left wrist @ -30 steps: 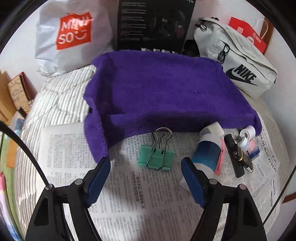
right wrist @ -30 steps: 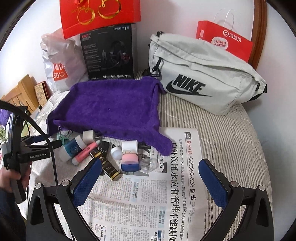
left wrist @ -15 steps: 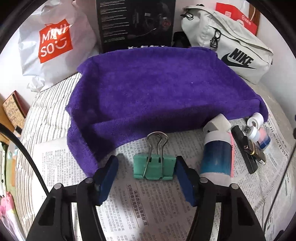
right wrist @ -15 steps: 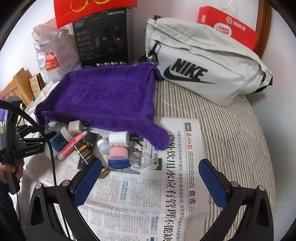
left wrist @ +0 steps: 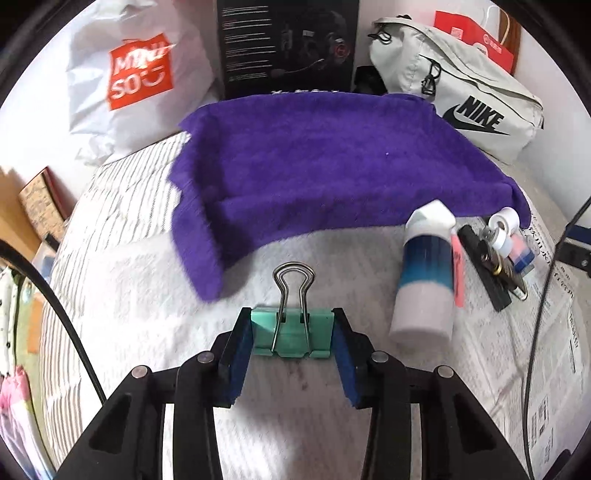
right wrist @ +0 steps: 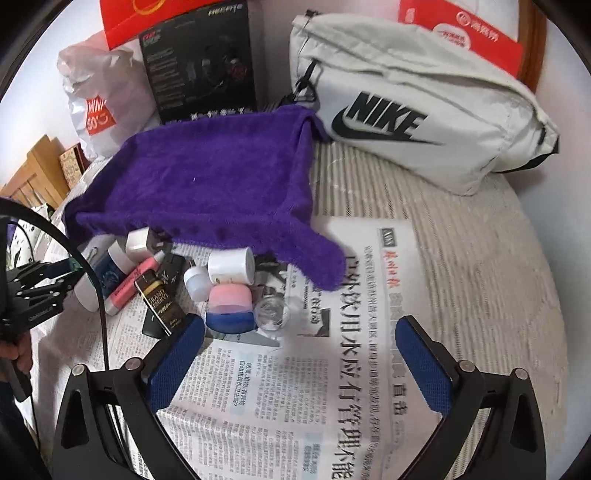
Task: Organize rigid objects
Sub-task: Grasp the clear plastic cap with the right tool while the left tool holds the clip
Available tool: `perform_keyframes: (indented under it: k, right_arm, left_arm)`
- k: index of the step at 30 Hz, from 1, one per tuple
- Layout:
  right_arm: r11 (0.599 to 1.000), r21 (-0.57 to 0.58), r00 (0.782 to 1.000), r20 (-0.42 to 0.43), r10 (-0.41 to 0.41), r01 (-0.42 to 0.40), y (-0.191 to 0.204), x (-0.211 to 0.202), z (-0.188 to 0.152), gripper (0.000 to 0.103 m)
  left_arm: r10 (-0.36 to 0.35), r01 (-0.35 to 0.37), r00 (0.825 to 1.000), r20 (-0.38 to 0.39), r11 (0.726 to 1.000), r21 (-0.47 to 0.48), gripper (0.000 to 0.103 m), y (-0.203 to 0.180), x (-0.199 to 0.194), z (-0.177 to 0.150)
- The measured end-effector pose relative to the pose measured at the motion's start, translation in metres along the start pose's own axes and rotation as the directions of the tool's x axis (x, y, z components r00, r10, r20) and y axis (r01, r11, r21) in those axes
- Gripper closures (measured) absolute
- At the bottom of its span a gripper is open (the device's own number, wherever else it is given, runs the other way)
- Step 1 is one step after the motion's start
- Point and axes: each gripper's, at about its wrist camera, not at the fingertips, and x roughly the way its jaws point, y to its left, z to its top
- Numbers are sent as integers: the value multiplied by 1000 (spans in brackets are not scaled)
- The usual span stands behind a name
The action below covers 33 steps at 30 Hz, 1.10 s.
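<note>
My left gripper [left wrist: 291, 334] is shut on a green binder clip [left wrist: 291, 334], its blue pads pressed on both sides of the clip, over the newspaper. To its right lies a blue and white tube [left wrist: 424, 280], a pink pen [left wrist: 458, 269] and a black box [left wrist: 485, 266]. My right gripper [right wrist: 299, 354] is open and empty above the newspaper [right wrist: 332, 369]. Just ahead of it lie a pink and blue jar [right wrist: 231, 308], a clear lid [right wrist: 271, 314], white caps [right wrist: 231, 264] and the black box [right wrist: 159, 299]. A purple towel [right wrist: 207, 184] lies behind.
A Nike bag [right wrist: 417, 118] stands at the back right, a black headset box [right wrist: 201, 62] and a Miniso bag [right wrist: 98, 107] at the back left, a red bag [right wrist: 461, 33] behind. The left gripper and hand show at the left in the right wrist view [right wrist: 33, 291].
My left gripper moved forward over the green clip and closed on it. My right gripper moved forward toward the small jars and stayed open.
</note>
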Motion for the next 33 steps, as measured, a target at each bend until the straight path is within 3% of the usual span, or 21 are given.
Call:
perform_keyframes:
  k: [5,11,19,21,23,24,30,33]
  right_arm:
    - [997,-38,998,-4,-67,67,-2,15,-2,21]
    - [998,-31,999,5,-51,51,-14,18,-4,26]
    - [995,-91,999,22,-31,33,2,22,-7,27]
    - [995,-95,999,18,-36,38,3,27,-7,35]
    - [995,-96,999,11,-34,35,2,31,-8,53]
    - [996,-87,999,12,-32,33,0,33,-8,56]
    - [997,-75,998,57,-8,12,-1,36,-7,59]
    - [996,-86,998,67,9,-3,1,37,-6,67]
  left_arm:
    - [-3,3,1000,-2,1000,-10,64,2,-7,-11]
    - [1,-1,1000,3,1000,-13,64,1,-8,-14]
    - [0,0,1000,1,1000,-4,64,1,-9,-15]
    - [-5,5,1000,1,1000,-7,64,1,-9,-15]
    - [-7,7,1000,1,1000,-6,64,1,-9,-16]
    - [-7,8,1000,2,1000,-5,64,1,-9,-16]
    - [-9,9,1000,7,1000,-8,64,2,-10,-16]
    - [-8,8,1000,16,1000,-13,64,3,-10,-17]
